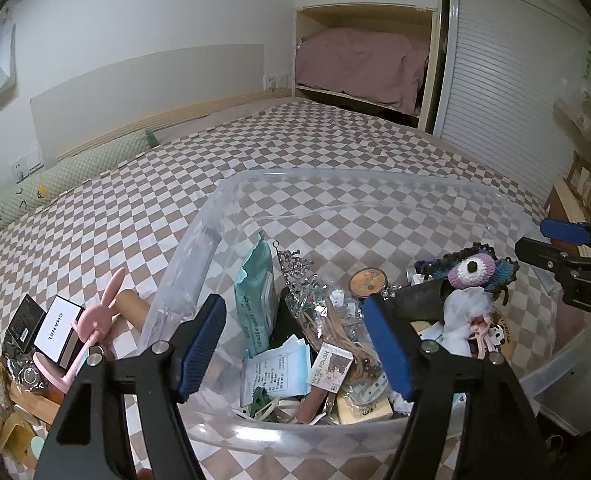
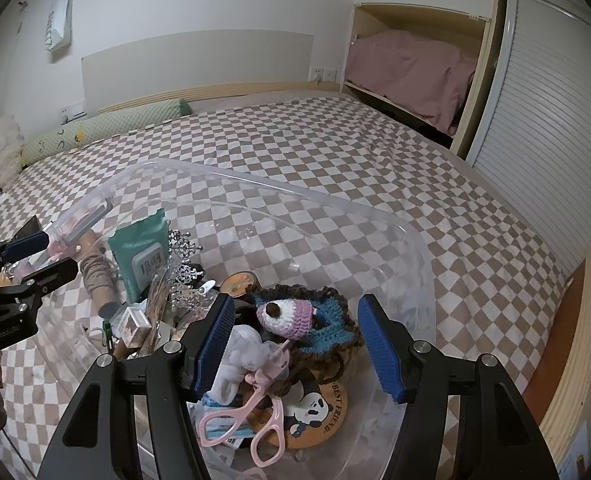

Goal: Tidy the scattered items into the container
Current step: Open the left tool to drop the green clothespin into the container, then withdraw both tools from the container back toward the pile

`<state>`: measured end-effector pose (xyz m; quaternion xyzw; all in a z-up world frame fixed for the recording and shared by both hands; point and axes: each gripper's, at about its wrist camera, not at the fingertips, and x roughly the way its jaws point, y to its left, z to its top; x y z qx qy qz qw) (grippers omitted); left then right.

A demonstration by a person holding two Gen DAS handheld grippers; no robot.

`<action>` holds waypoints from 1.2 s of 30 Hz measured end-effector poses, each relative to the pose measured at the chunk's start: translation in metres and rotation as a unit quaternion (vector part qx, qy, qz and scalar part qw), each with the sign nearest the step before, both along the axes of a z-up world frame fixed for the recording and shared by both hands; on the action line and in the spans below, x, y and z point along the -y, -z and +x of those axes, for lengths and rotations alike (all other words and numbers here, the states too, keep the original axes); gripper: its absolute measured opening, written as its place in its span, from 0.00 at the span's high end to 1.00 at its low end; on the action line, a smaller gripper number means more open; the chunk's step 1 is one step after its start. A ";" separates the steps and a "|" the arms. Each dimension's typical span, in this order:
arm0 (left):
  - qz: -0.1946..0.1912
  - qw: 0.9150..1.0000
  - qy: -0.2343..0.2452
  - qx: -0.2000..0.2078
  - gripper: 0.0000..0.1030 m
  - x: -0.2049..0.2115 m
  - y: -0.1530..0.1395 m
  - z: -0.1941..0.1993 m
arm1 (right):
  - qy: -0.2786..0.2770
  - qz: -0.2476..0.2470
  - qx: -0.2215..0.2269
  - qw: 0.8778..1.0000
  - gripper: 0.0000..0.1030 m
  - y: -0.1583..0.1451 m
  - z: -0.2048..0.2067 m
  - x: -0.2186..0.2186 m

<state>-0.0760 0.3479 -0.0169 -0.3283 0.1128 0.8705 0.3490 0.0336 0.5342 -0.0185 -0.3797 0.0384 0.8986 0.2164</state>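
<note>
Clear plastic storage container (image 1: 375, 184) on the checkered bed cover (image 1: 295, 136), left gripper (image 1: 295, 348) wide open above its near edge, empty, right gripper (image 2: 291, 348) open and empty above the crocheted eye-shaped toy (image 2: 291, 314) inside, white Chanel box (image 1: 57, 328) outside the container's left wall.

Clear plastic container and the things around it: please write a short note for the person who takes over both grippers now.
Left gripper: jaws open, empty, over the clear container.
Right gripper: jaws open, empty, over the same container.
Done: the container already holds the teal wipes pack, crochet eye, pink eyelash curler, panda coaster and many small items.
Left: outside, by the container's left wall, remain the pink rabbit holder, the white Chanel box, a black box and wooden pieces.
</note>
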 end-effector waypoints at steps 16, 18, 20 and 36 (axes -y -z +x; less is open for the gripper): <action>0.006 0.999 -0.010 -0.036 0.00 0.012 -0.014 0.010 | 0.011 -0.004 -0.024 1.000 0.00 -0.005 0.008 0.004; 0.006 0.999 -0.010 -0.038 0.00 0.015 -0.016 0.011 | 0.011 -0.004 -0.025 1.000 0.00 -0.006 0.008 0.005; 0.007 0.999 -0.009 -0.039 0.00 0.018 -0.018 0.012 | 0.010 -0.006 -0.026 1.000 0.00 -0.006 0.007 0.006; 0.025 0.998 -0.038 -0.043 0.00 0.050 -0.036 0.022 | 0.004 -0.009 -0.096 0.995 0.00 -0.023 0.014 0.022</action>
